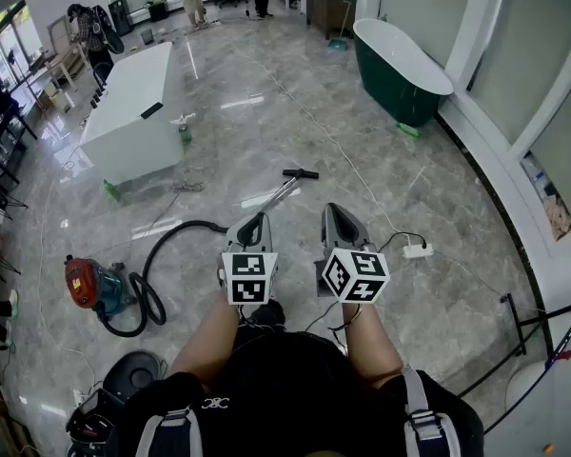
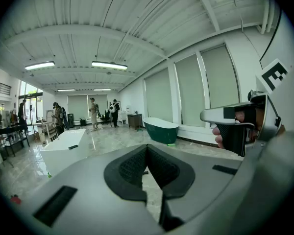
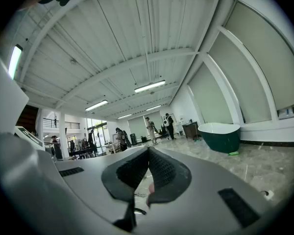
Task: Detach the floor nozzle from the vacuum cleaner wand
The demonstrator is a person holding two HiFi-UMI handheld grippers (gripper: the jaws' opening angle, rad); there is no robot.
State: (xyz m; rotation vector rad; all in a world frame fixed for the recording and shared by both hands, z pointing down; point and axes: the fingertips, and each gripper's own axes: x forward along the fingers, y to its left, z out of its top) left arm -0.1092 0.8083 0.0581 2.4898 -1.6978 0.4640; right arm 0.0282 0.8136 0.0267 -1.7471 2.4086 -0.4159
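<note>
A red and teal vacuum canister lies on the floor at the left. Its black hose curves right to a silver wand, which ends in a small black floor nozzle ahead of me. My left gripper is held above the wand's near end, shut and empty. Just right of the wand, my right gripper is also shut and holds nothing. In both gripper views, the left gripper and the right gripper show their pads pressed together, pointing across the room. The wand is hidden in both.
A white counter stands at the far left with a small green bottle beside it. A dark green bathtub sits at the far right. A white power strip and its cable lie on the floor at the right. People stand far back.
</note>
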